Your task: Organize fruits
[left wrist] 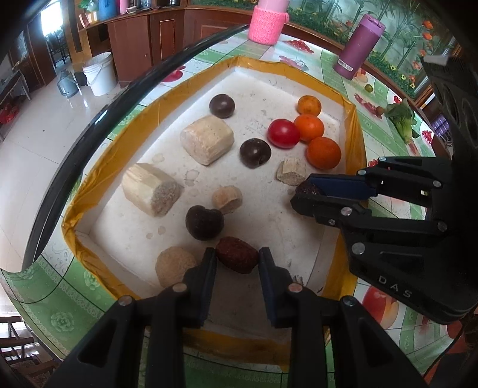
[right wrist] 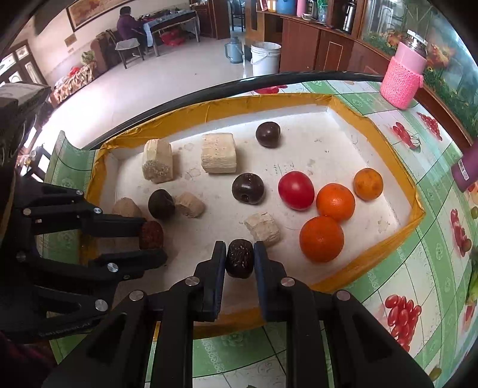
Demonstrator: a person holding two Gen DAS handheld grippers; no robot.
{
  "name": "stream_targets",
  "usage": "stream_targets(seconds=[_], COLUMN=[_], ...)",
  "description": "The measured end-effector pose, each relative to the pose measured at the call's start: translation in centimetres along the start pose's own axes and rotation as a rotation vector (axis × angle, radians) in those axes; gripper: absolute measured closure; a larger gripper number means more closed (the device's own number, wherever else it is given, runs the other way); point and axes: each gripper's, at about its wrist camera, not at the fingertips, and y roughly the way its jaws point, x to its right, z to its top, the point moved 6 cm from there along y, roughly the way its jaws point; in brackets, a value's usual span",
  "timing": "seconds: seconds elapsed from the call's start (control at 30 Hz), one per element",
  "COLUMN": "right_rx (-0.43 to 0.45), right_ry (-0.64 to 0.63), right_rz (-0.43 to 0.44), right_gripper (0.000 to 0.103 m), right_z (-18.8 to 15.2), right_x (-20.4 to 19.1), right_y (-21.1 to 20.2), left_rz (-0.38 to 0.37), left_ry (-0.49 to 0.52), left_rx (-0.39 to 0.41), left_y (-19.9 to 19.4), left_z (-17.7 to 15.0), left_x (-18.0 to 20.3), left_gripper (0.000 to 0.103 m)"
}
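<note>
Fisheye bending curls the table edge and cuts off each gripper's body at the picture bottom, so only the fingers and linkages show. The left gripper [left wrist: 237, 259] is clamped on a reddish-brown wrinkled fruit [left wrist: 237, 258] at the near edge of the tray [left wrist: 357, 143]; whether that fruit touches the tray floor cannot be told. The right gripper [right wrist: 239, 258] is closed tight on a smaller dark wrinkled fruit [right wrist: 239, 258], its underside hidden between the pads. A pale round lump [left wrist: 174, 268] beside the left fingers is partly covered by them. In the tray lie three oranges [right wrist: 335, 201] and a red tomato [right wrist: 296, 190] clustered together at the right, three dark round fruits [right wrist: 248, 188] spread across the middle, and several pale fibrous chunks [right wrist: 218, 152], whose kind is hard to make out. The tray is white inside with a yellow-taped rim and sits on a green fruit-patterned tablecloth [right wrist: 403, 298]. A pink knit-sleeved jar [right wrist: 403, 80] and a purple flask [left wrist: 358, 47] stand beyond it. Behind are wooden cabinets [right wrist: 307, 41], a white bucket [right wrist: 265, 58] on a pale tiled floor, and a person [right wrist: 128, 25] seated at a far table.
</note>
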Motion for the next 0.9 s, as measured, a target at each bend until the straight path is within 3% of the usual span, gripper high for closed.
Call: stream_targets(seconds=[0.23, 0.5, 0.67, 0.9], right_rx=[-0.021, 0.003, 0.036, 0.073], right_ry=[-0.007, 0.043, 0.08, 0.162], right_rz=[-0.024, -0.065, -0.11, -0.154], right_gripper=[0.084, 0.079, 0.077, 0.073], right_z=[0.1, -0.5, -1.2, -3.0], right_x=[-0.2, -0.1, -0.4, -1.6], right_y=[0.5, -1.4, -3.2, -6.5], left_rz=[0.016, -0.04, -0.046, 0.021], left_ry=[0.018, 0.01, 0.029, 0.01], left_rx=[0.01, 0.002, 0.017, 0.092], left_y=[0.1, -0.2, -0.6, -2.7], left_z=[0.0, -0.1, -0.3, -1.4], left_x=[0.1, 0.2, 0.4, 0.0], left_gripper=[0.071, 0.07, 0.048, 0.043])
